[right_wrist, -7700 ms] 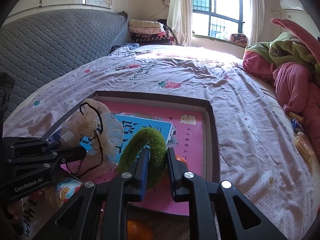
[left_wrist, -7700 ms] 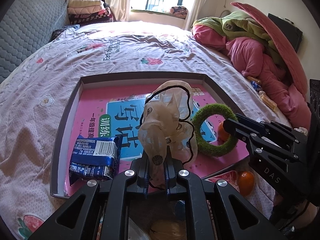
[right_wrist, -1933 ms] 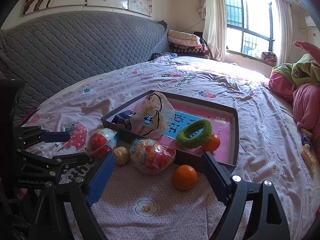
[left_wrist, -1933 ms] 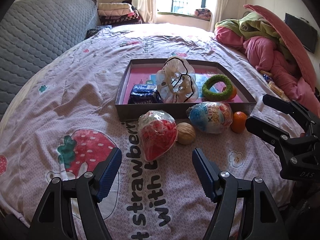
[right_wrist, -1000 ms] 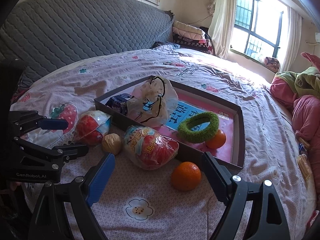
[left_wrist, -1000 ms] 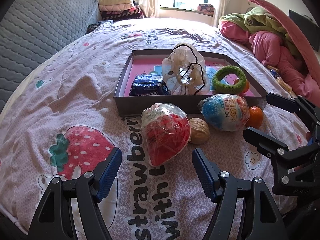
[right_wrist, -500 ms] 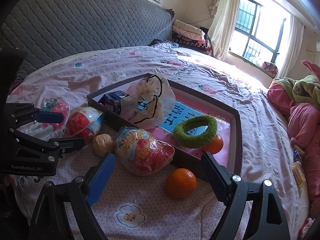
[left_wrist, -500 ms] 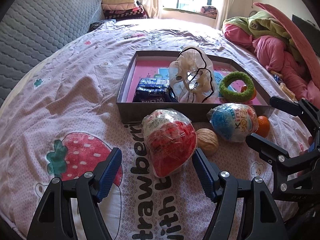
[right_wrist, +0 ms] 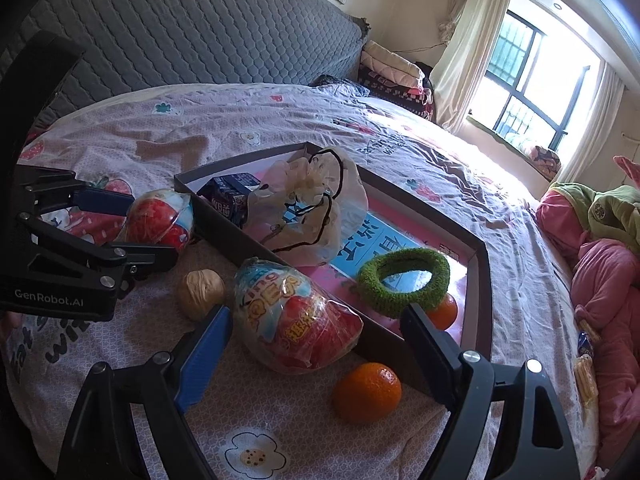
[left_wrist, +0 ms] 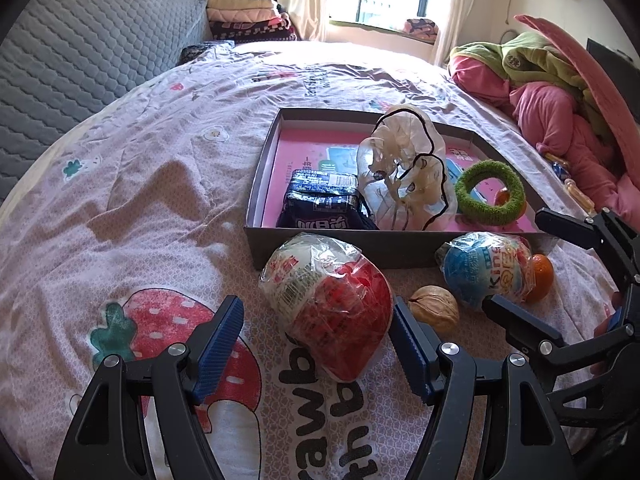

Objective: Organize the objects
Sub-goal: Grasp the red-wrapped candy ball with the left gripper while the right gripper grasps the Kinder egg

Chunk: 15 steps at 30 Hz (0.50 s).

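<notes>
A red wrapped toy egg point(left_wrist: 332, 304) lies on the bedspread in front of the dark box point(left_wrist: 320, 246). My left gripper point(left_wrist: 316, 320) is open around it; the right pad is close beside the wrapper and the left pad stands clear. A blue-and-red wrapped egg point(right_wrist: 296, 320) lies between the fingers of my right gripper point(right_wrist: 314, 324), whose jaws are closing without pressing on it. A walnut point(right_wrist: 200, 288) sits between the two eggs. An orange point(right_wrist: 368, 392) rests by the box's near corner.
The box holds a blue packet point(left_wrist: 324, 200), a crumpled plastic bag point(left_wrist: 404, 176), a green fuzzy ring point(left_wrist: 492, 192) and a small orange point(right_wrist: 444, 312). Pink and green bedding point(left_wrist: 560, 112) is piled at the right. A grey padded headboard point(right_wrist: 180, 28) is at the left.
Both grippers have come forward and slightly down, so each egg now lies between a pair of fingers. The right wrist view has tilted as that gripper rolled.
</notes>
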Each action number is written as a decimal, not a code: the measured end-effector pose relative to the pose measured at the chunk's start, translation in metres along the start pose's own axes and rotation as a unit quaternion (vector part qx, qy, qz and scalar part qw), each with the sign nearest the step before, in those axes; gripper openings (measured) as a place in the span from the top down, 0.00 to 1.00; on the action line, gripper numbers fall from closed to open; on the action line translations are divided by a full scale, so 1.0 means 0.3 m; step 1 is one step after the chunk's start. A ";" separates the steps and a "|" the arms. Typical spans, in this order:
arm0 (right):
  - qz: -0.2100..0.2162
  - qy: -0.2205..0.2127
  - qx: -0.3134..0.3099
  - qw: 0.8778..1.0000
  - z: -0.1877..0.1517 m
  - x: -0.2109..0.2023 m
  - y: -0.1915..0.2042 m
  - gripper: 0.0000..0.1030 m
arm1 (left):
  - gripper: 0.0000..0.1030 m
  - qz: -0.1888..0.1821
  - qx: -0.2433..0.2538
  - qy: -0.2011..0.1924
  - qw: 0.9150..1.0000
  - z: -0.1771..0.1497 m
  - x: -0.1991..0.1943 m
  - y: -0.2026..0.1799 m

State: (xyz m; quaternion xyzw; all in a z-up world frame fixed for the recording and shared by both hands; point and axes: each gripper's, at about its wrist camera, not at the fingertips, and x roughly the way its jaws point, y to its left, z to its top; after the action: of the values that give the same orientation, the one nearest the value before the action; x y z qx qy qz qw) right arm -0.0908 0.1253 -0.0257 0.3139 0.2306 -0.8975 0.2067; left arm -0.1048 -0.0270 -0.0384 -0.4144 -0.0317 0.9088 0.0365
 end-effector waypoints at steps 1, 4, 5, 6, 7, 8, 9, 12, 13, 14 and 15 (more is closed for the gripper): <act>0.001 0.001 -0.003 1.000 0.000 0.004 0.004 0.19 | 0.28 0.000 -0.001 0.000 1.000 0.002 0.003 0.001; -0.010 0.009 -0.024 1.000 -0.001 0.022 0.026 0.21 | 0.28 0.001 -0.002 0.002 1.000 0.006 0.015 0.004; -0.012 0.012 -0.030 0.999 -0.003 0.029 0.031 0.21 | 0.28 0.002 -0.002 0.003 1.000 0.006 0.019 0.007; -0.011 0.014 -0.033 0.999 -0.003 0.035 0.036 0.22 | 0.28 0.000 -0.004 0.005 1.000 0.007 0.024 0.009; -0.010 0.013 -0.034 0.999 -0.003 0.039 0.041 0.24 | 0.28 -0.003 -0.006 0.006 1.000 0.008 0.029 0.011; -0.010 0.013 -0.037 0.999 -0.002 0.043 0.047 0.28 | 0.28 -0.004 -0.007 0.007 1.000 0.009 0.034 0.011; -0.011 0.015 -0.042 0.999 -0.001 0.047 0.054 0.30 | 0.28 -0.004 -0.008 0.008 1.000 0.009 0.040 0.011; -0.031 0.018 -0.069 0.997 -0.004 0.060 0.085 0.36 | 0.28 -0.005 -0.010 0.009 1.000 0.015 0.054 0.013; -0.039 0.017 -0.081 0.996 -0.005 0.063 0.099 0.38 | 0.28 -0.005 -0.012 0.010 1.000 0.015 0.059 0.014; -0.046 0.018 -0.091 0.995 -0.006 0.067 0.111 0.38 | 0.28 -0.004 -0.013 0.010 1.000 0.015 0.063 0.013; -0.051 0.018 -0.096 0.994 -0.009 0.070 0.118 0.38 | 0.28 -0.005 -0.013 0.010 1.000 0.015 0.067 0.014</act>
State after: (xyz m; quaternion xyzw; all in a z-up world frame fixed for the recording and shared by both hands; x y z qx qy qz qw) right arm -0.0863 0.0933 -0.0514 0.2963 0.3349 -0.8750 0.1857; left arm -0.1216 -0.0293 -0.0509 -0.4239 -0.0454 0.9039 0.0353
